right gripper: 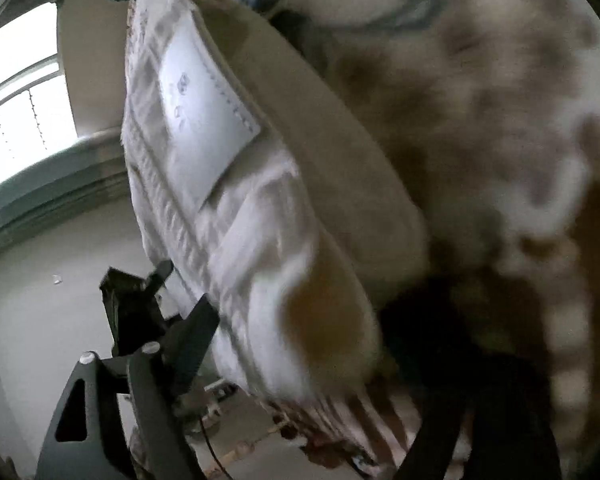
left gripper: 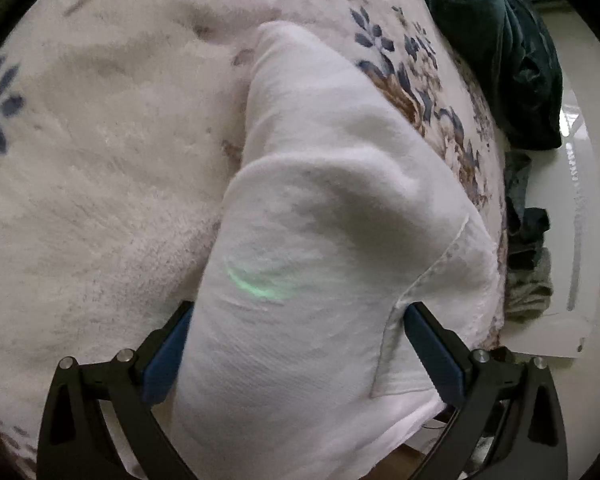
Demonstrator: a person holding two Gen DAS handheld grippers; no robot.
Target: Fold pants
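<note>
White pants (left gripper: 320, 208) lie on a fluffy floral blanket (left gripper: 100, 168) and stretch from the near edge toward the far middle. A pocket seam shows at the right. My left gripper (left gripper: 296, 344) stands wide, its blue pads (left gripper: 168, 356) on either side of the near end of the pants, with cloth bunched between them. In the blurred right wrist view the waistband with a white label (right gripper: 204, 112) fills the middle. My right gripper (right gripper: 300, 344) is at it; its left finger (right gripper: 188, 344) shows and the right one is hidden behind cloth.
A dark teal cloth (left gripper: 500, 48) lies at the blanket's far right edge. More clothes (left gripper: 528, 248) are piled beyond the right edge, above a white floor. A bright window (right gripper: 24, 104) shows left in the right wrist view.
</note>
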